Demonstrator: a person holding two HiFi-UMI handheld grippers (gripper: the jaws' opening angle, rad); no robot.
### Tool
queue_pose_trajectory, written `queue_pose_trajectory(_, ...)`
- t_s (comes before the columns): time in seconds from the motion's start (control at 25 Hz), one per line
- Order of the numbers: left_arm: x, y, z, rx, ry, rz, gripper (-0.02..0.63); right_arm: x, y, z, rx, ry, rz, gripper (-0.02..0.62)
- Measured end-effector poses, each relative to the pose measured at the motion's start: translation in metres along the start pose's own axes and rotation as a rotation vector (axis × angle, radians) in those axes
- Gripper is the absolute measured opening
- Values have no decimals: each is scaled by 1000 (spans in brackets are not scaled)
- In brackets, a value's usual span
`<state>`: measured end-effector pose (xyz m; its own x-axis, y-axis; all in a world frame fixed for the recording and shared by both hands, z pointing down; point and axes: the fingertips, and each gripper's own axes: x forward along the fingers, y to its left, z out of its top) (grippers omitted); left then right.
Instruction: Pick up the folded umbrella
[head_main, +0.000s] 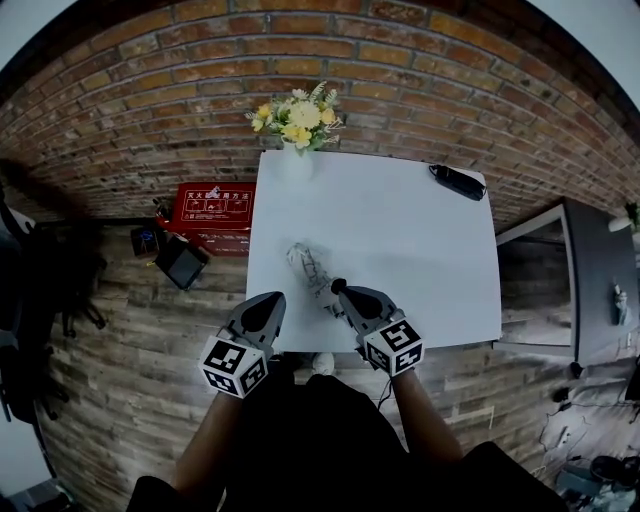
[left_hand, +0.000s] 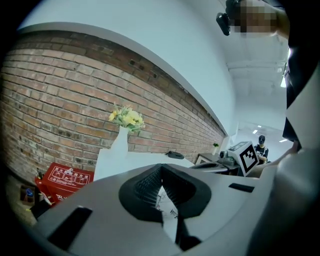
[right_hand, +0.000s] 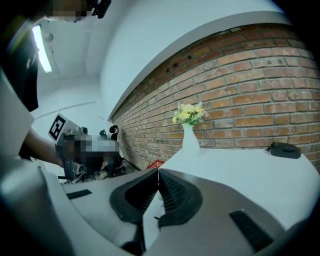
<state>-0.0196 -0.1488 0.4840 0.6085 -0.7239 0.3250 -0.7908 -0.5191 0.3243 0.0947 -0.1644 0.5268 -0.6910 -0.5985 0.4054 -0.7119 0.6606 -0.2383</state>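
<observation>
The left gripper (left_hand: 160, 167) has its jaws pressed together at the tips, with nothing pinched. The right gripper (right_hand: 158, 171) is likewise closed and empty. The folded umbrella (head_main: 312, 272) lies on the white table (head_main: 420, 260) between them, just beside the right gripper's tip and apart from the left. Beyond, at the table's far edge, a white vase (head_main: 295, 165) holds yellow and white flowers (head_main: 297, 117). Only the head view shows the umbrella whole. The left gripper view catches a sliver of it below its tips, and a red box (left_hand: 62, 180) with its contents unseen.

White table (head_main: 400, 240) (vase (head_main: 296, 165), umbrella (head_main: 312, 272), black object (head_main: 458, 181))
</observation>
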Motion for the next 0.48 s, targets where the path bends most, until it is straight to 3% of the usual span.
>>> queue_pose_trajectory(0.48, 27, 31, -26, 7, 88, -77, 14, 65, -7, -37, -104, 230, -51, 23)
